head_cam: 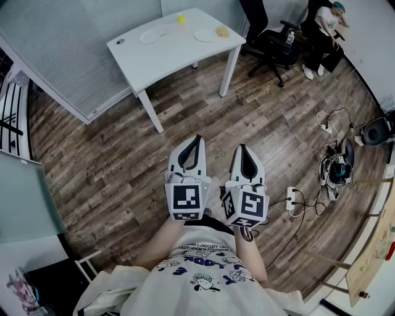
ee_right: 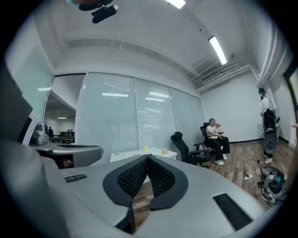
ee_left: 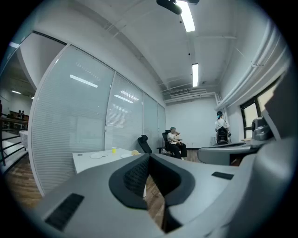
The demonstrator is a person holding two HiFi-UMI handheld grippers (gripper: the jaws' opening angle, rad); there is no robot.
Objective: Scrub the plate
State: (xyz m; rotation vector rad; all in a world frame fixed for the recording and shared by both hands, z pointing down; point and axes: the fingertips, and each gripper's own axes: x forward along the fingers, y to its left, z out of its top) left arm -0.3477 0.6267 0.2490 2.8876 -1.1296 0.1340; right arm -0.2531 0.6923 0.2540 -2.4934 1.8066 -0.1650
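Left gripper point(head_cam: 195, 143), right gripper point(head_cam: 242, 151): both pressed together, empty, side by side above wood floor point(head_cam: 111, 166). Counter point(head_cam: 166, 62) at 11 o'clock, well apart, carrying plate point(head_cam: 149, 37).

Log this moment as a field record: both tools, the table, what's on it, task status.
left tool: shut, empty, held level above the floor
right tool: shut, empty, beside the left one
table: white, ahead, away from both tools
on table: left plate, right plate, yellow cup, yellow sponge
task status: scrubbing not yet begun
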